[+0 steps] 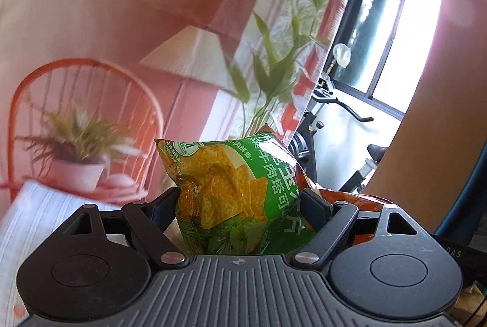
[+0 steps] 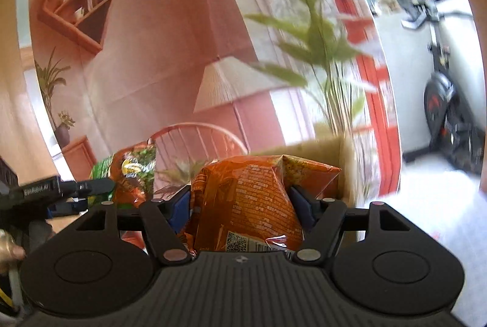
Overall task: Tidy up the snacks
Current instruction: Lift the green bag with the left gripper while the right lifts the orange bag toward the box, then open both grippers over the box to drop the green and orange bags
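Left wrist view: left gripper fingers pinch the green chip bag between them; right gripper pinches the orange chip bag. Carry both level, squeezing lightly to spare the chips.

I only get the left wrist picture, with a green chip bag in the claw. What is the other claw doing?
Observer: The right claw is shut on a puffy orange foil snack bag, printed back side facing the camera.
Operator: Is my green bag visible from there?
Observer: Yes, the green and orange chip bag shows at the left of the right wrist view, with the left claw's dark finger against it.
Operator: Anything else I miss?
Observer: A wooden wall shelf printed on the pink backdrop, upper left, and a hand at the left edge.
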{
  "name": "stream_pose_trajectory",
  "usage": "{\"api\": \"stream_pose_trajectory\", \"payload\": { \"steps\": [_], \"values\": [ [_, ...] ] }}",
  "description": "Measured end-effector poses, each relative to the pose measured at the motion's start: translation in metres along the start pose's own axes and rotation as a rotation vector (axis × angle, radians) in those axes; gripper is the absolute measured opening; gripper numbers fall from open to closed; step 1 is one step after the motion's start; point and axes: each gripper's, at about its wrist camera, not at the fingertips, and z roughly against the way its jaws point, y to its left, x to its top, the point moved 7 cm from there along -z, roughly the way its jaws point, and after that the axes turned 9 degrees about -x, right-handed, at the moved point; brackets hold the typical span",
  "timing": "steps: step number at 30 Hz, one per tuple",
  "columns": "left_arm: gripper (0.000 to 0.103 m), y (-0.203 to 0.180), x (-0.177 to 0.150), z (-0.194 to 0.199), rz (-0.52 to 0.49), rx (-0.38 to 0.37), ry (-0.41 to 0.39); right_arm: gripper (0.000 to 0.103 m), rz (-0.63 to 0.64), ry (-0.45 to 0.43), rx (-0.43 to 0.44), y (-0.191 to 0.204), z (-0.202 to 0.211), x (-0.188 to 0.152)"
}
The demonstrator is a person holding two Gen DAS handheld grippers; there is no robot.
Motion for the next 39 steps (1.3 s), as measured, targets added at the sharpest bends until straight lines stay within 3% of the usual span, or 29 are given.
{"api": "stream_pose_trajectory", "payload": {
  "steps": [4, 9, 15, 18, 21, 26, 28, 31, 39],
  "values": [
    [0.086, -0.005, 0.018, -0.041, -0.033, 0.013, 0.021, 0.07, 0.042, -0.012, -0.026, -0.003, -0.024, 0.012],
    [0.086, -0.001, 0.019, -0.097, -0.098, 0.049, 0.103, 0.07, 0.064, -0.011, -0.049, -0.012, -0.049, 0.022],
    [0.086, 0.009, 0.006, -0.157, -0.262, 0.183, 0.214, 0.07, 0.116, 0.009, -0.082, -0.017, -0.075, 0.023],
    [0.086, 0.015, 0.006, -0.176, -0.291, 0.22, 0.232, 0.07, 0.122, 0.026, -0.09, -0.019, -0.086, 0.022],
    [0.088, 0.021, 0.006, -0.19, -0.262, 0.202, 0.252, 0.07, 0.127, 0.042, -0.096, -0.02, -0.095, 0.019],
    [0.091, 0.03, -0.002, -0.204, -0.212, 0.152, 0.351, 0.07, 0.138, 0.08, -0.093, -0.019, -0.108, 0.012],
    [0.092, 0.037, -0.002, -0.203, -0.15, 0.117, 0.362, 0.07, 0.142, 0.095, -0.09, -0.018, -0.113, 0.008],
    [0.092, 0.047, 0.003, -0.197, -0.036, 0.058, 0.351, 0.07, 0.138, 0.118, -0.079, -0.015, -0.119, 0.004],
    [0.093, 0.06, 0.018, -0.181, 0.001, 0.05, 0.294, 0.07, 0.125, 0.175, -0.035, 0.001, -0.139, -0.001]
  ]
}}
